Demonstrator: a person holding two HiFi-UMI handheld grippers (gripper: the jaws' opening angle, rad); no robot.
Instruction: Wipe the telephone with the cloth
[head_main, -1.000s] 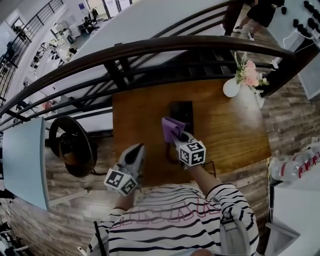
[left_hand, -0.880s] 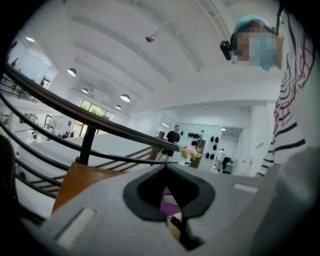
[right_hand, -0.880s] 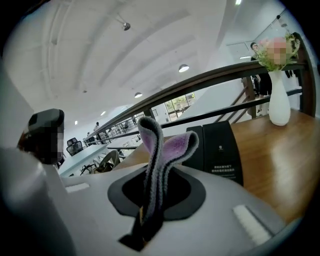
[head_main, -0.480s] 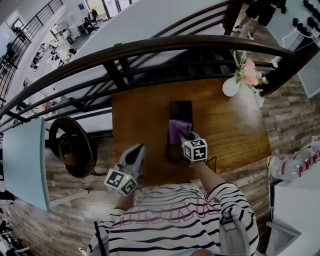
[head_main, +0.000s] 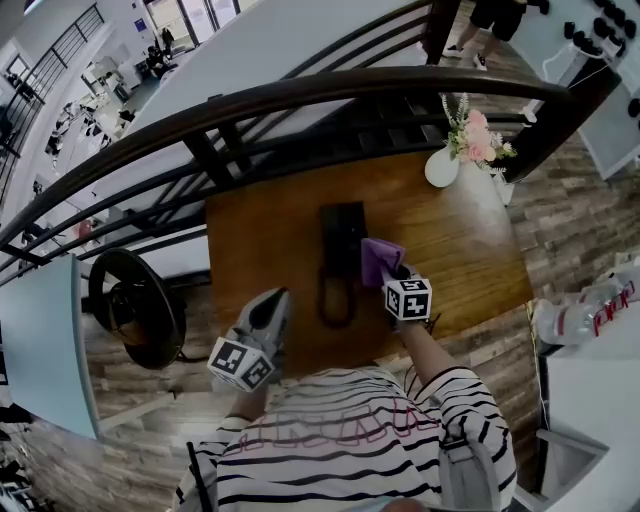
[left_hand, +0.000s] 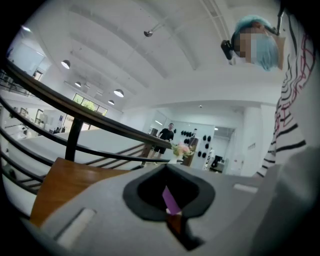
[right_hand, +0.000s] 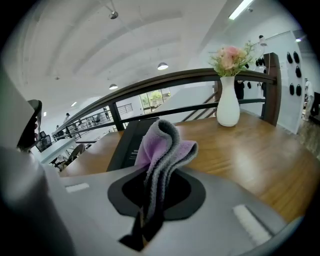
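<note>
Over the middle of the brown wooden table (head_main: 270, 220) lies the black rectangular telephone (head_main: 342, 235), its long side running away from me, with a dark loop at its near end. My right gripper (head_main: 390, 278) sits just to the right of that telephone, low over the wood. Its 2 jaws are clamped on the folded purple cloth (head_main: 380, 258). In the right gripper view the cloth (right_hand: 160, 150) stands up out of the jaws in a curled fold, grey along its edges, and the telephone (right_hand: 130, 142) shows behind it and to its left. I cannot tell whether cloth and telephone touch.

My left gripper (head_main: 272, 300) hangs at the table's near edge, left of the telephone and apart from it. Its jaws are pressed together on nothing, leaving only a thin slit.

At the far right corner of the table stands 1 white vase of pink flowers (head_main: 441, 168), close to the dark curved railing (head_main: 300, 95).
</note>
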